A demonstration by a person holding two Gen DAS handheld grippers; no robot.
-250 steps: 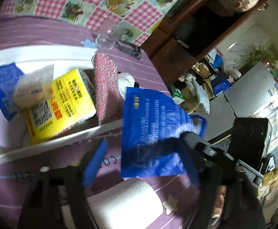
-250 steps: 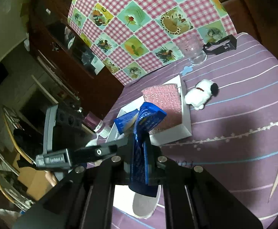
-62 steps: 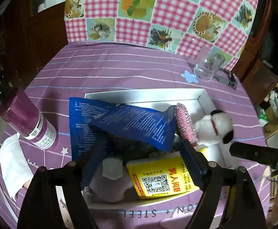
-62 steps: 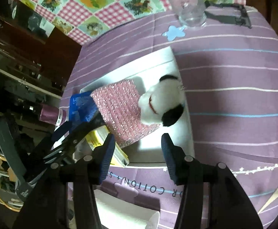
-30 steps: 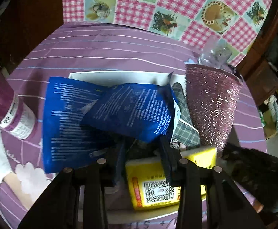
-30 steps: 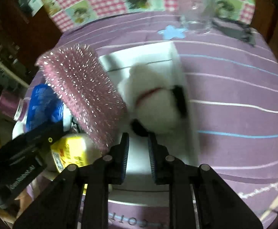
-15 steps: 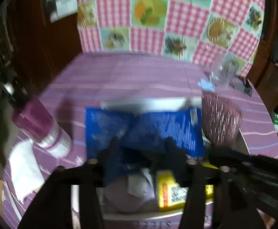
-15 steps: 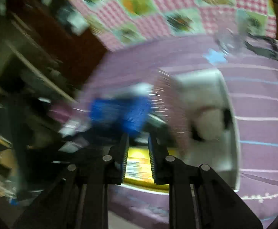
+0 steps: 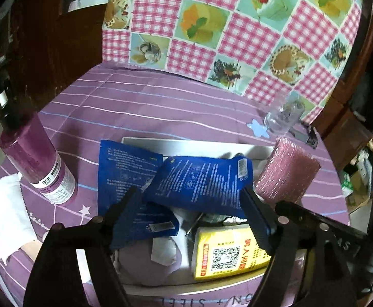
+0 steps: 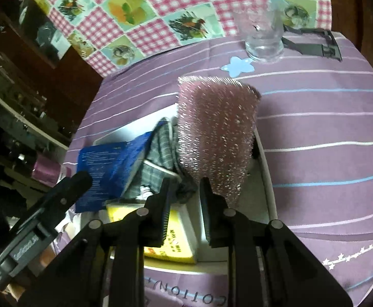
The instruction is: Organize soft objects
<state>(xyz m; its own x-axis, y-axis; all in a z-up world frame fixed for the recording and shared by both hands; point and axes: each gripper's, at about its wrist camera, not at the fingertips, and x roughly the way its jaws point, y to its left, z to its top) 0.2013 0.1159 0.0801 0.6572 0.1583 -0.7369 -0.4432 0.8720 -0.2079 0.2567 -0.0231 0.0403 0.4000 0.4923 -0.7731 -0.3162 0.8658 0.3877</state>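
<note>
Purple striped cloth covers the table [image 9: 161, 102], with a pink checked cloth hung behind it. On it sits a white tray [image 9: 186, 143] already packed with 2 blue pouches [image 9: 201, 179], a yellow packet [image 9: 227, 253] printed with a QR code, and a grey checked cloth [image 10: 158, 153]. At this moment the left gripper [image 9: 194, 217] has just been opening; its jaws stand spread over the upper pouch without pressing it, so that pouch looks released into the tray. The right gripper [image 10: 184, 194] is pinching the lower edge of a pink glittery sponge [image 10: 217, 133], holding it upright over the tray's right end. Next, I judge, the sponge needs lowering into the free space there and letting go. Readable writing: "COTTON" and "STEEL" on the cloth's near edge; the purple bottle [image 9: 38, 163] label is too small to read.
</note>
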